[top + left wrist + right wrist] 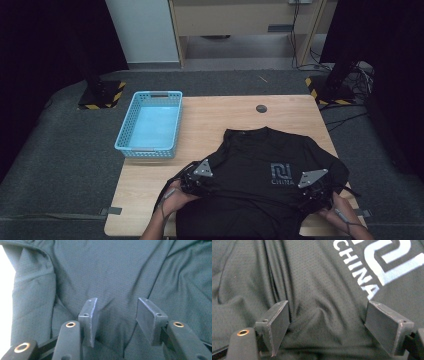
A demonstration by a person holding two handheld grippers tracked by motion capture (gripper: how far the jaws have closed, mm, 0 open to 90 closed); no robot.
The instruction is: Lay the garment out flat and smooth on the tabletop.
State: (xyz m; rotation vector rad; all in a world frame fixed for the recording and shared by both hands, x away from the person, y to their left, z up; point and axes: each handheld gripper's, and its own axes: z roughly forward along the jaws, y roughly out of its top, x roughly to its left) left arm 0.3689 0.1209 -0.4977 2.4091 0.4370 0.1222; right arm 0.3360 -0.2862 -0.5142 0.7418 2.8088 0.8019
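Observation:
A black T-shirt (260, 170) lies spread on the wooden table (215, 115), collar at the far side, with a grey logo (281, 173) on its chest. My left gripper (200, 182) rests over the shirt's left side near the sleeve. In the left gripper view its jaws (116, 312) stand apart over wrinkled fabric (107, 270), not pinching it. My right gripper (312, 192) is over the shirt's right side. Its jaws (327, 320) are wide apart with a soft ridge of cloth (307, 272) between them, below the printed word CHINA (359, 270).
A light blue plastic basket (150, 125) stands on the table's far left corner, overhanging the left edge. A small black round disc (261, 108) sits near the far edge. Black stand bases with yellow stripes (102, 95) flank the table on grey carpet.

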